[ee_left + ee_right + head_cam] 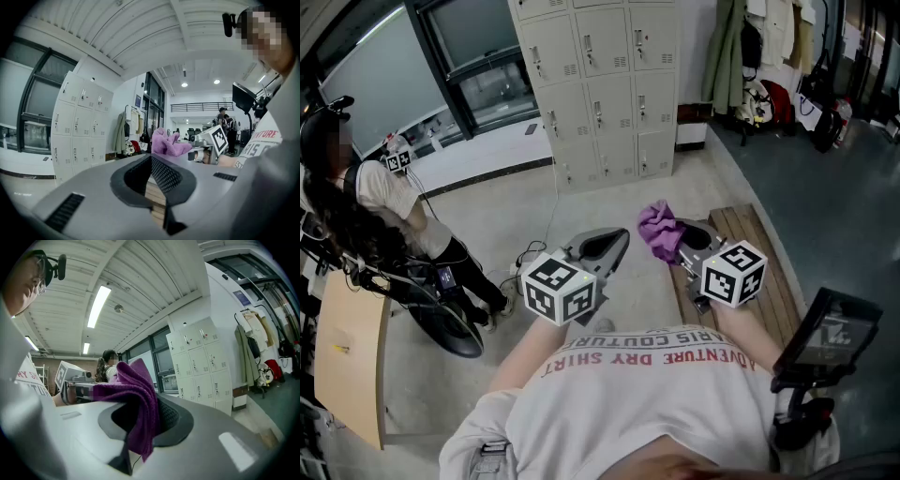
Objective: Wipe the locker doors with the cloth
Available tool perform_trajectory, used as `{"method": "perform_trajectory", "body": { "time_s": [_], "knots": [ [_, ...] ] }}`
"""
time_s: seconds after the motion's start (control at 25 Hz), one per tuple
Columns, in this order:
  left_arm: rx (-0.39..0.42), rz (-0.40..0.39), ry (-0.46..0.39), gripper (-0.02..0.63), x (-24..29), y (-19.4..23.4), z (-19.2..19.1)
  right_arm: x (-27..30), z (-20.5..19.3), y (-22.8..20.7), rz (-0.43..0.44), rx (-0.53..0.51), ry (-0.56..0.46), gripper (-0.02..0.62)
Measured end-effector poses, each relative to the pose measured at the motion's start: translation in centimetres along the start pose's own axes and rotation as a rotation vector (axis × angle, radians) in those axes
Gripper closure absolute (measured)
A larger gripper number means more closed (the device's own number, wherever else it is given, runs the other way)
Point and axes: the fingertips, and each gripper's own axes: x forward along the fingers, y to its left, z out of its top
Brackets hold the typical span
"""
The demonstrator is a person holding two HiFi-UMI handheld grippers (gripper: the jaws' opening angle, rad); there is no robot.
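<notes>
R gripper (142, 414) is clamped on the purple cloth (135, 389), bunched betw. its jaws and held in the air near the wooden bench's (769, 272) left edge. L gripper (151, 158) is closed w/ nothing in it. Lockers (605, 84) are well apart, ahead, so the approach is judged the step in hand. Next: cloth to be carried fwd and pressed flat to a door

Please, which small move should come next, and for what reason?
Probably carry the right claw forward toward the lockers: it grips the purple cloth, but they stand well across the floor, not yet touched.
</notes>
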Motion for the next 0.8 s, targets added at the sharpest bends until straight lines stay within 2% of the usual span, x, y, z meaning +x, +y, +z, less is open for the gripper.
{"method": "perform_trajectory", "body": {
  "time_s": [0.44,0.8],
  "knots": [
    [-0.006,0.001,0.023,0.604,-0.5,-2.1,-0.7,-2.3,-0.6,0.7,-0.002,0.056,-0.014,0.526],
    [0.011,-0.041,0.047,0.604,2.4,-2.6,0.1,-3.7,0.3,-1.6,-0.069,0.070,-0.036,0.526]
  ]
}}
